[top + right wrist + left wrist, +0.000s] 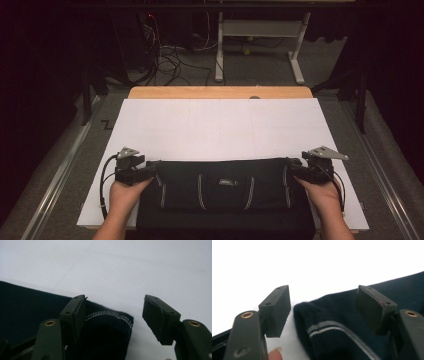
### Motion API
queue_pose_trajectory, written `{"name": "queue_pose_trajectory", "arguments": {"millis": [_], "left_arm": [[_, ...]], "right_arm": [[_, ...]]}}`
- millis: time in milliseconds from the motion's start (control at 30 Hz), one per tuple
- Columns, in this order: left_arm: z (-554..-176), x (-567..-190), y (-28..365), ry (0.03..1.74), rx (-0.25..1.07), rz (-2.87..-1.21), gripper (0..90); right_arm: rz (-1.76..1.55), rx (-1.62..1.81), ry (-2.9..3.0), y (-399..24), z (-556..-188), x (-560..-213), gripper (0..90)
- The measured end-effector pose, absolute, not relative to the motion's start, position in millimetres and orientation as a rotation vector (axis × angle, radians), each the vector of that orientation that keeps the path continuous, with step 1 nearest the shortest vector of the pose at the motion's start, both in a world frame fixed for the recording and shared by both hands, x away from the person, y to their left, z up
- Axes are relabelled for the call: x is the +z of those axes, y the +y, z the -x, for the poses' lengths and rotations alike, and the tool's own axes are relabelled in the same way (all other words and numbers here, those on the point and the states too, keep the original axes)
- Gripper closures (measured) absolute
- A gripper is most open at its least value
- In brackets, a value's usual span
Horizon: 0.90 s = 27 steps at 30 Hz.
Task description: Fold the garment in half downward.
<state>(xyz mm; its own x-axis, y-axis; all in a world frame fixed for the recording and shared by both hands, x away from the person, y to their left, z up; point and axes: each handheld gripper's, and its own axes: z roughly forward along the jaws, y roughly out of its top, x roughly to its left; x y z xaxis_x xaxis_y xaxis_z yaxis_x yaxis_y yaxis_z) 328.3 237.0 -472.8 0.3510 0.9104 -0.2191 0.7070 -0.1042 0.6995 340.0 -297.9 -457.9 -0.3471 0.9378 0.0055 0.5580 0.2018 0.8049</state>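
A dark folded garment (pixel 225 192) with pale stripes is lying along the near edge of a white sheet (pixel 220 127) covering the table, as a person works at both of its ends. Seen from above, the left hand (pixel 122 195) is reaching in from the near side, forearm angled slightly inward, and is holding the left gripper (pixel 152 167) low and roughly level at the garment's left end, its tip pointing inward toward the cloth. The right hand (pixel 325 194) is mirroring that pose at the garment's right end, with the right gripper (pixel 295 167) also pointing inward. In the left gripper view, the jaws are standing well apart, with the garment's rounded, striped corner (pixel 324 325) lying between them and neither pad pressing on it. In the right gripper view, the jaws are likewise spread: one pad is sitting right against the garment's stitched cuff (pixel 107 322), while the other is hanging clear over the white sheet beside it. Beyond the garment's far edge, the sheet is stretching away bare toward the wooden table edge (pixel 220 92).
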Motion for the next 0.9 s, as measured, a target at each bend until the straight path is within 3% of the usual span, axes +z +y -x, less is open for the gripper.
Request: {"name": "queue_pose_trajectory", "arguments": {"millis": [100, 300, 400, 667, 900], "left_arm": [[-329, -478, 235, 1.442, 0.308, -1.906, 18.4], [-328, -480, 231, 1.433, 0.312, -1.953, 18.6], [-326, -481, 228, 1.417, 0.346, -1.978, 24.2], [-324, -482, 228, 1.367, 0.302, -1.969, 53.4], [-324, -483, 228, 1.328, 0.259, -1.956, 67.1]], "right_arm": [[-1.427, 0.972, 2.037, -299, -344, -466, 34.0], [-1.444, 0.942, 2.082, -298, -342, -472, 32.8], [-1.476, 0.969, 2.095, -299, -341, -472, 40.3], [-1.472, 1.024, 2.145, -295, -341, -472, 68.1], [-1.431, 1.046, 2.163, -294, -340, -473, 75.0]]}}
